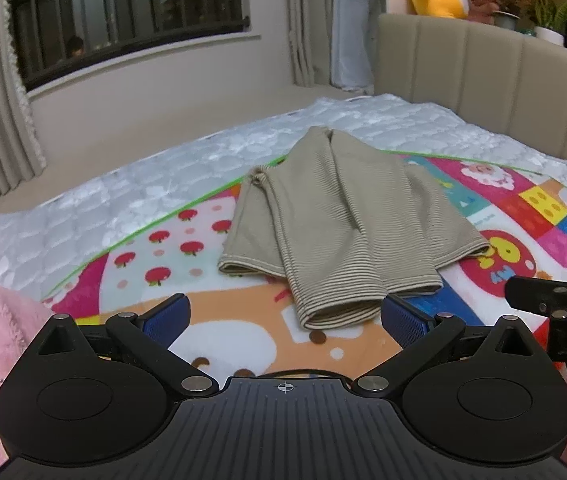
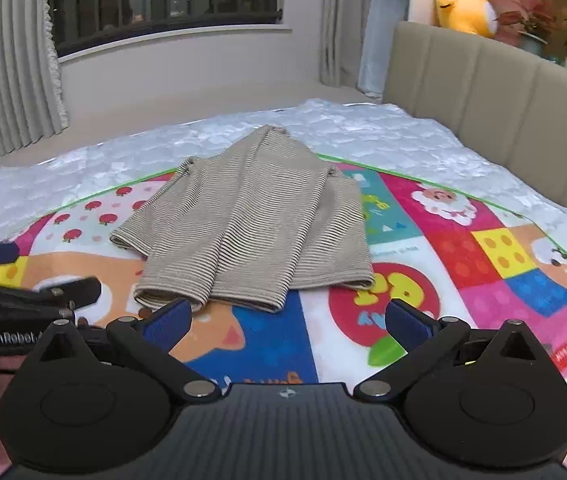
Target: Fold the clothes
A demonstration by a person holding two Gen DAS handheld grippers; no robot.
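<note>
Bed (image 1: 163, 168) with white quilted cover. Colorful cartoon play mat (image 1: 243, 336) lies on it. Striped beige garment (image 1: 323, 220) lies partly folded on the mat.

Soft, even indoor light fills both views, rather dim and cool, with no hard shadows. The dark barred window (image 1: 123, 12) gives no daylight. The shiny white quilted mattress cover (image 1: 163, 168), just below that window, catches pale glare. Fisheye bending curves the beige padded headboard (image 2: 503, 92) and the pleated grey curtains (image 2: 7, 60) beside the window. Edges look slightly soft and smeared.
</note>
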